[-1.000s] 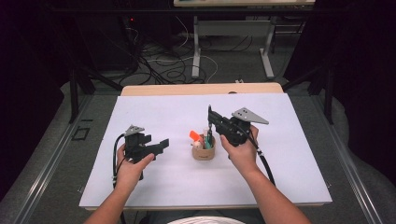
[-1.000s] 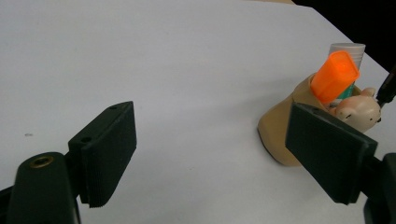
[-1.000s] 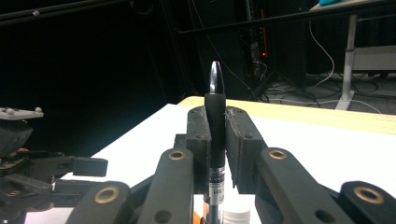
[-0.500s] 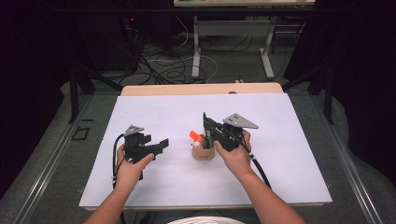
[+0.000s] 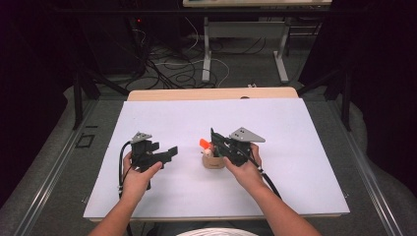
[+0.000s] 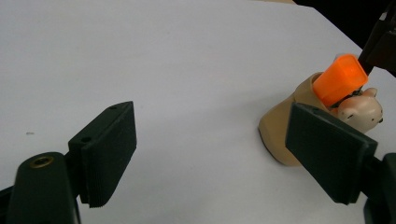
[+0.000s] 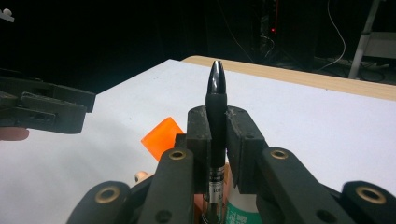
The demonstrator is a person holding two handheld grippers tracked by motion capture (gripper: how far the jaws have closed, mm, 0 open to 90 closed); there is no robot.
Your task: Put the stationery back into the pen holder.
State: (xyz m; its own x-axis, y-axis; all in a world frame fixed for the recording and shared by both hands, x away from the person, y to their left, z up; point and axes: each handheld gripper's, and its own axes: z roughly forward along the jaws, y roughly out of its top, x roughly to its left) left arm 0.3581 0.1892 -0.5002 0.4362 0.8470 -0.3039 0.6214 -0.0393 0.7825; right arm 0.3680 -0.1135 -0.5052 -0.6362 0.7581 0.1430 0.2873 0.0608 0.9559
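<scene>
A beige holder (image 5: 214, 162) stands mid-table with an orange cap (image 5: 203, 143) and a small pale figurine (image 6: 362, 108) sticking out of it. My right gripper (image 5: 215, 141) hovers right over the holder, shut on a black pen (image 7: 215, 93) that stands upright between its pads (image 7: 198, 135). The pen's lower end is hidden behind the jaws. My left gripper (image 5: 171, 150) rests to the left of the holder (image 6: 280, 133) and apart from it, pointing at it. Its jaws are open with nothing between the pads (image 6: 109, 149).
A white sheet (image 5: 275, 123) covers the table, with a wooden strip (image 5: 211, 93) at its far edge. A white and green item (image 7: 240, 210) also sits in the holder. Cables and table legs lie on the floor beyond.
My right gripper has sunk with the pen and shifted slightly left, closer onto the holder. The left gripper has stayed put.
</scene>
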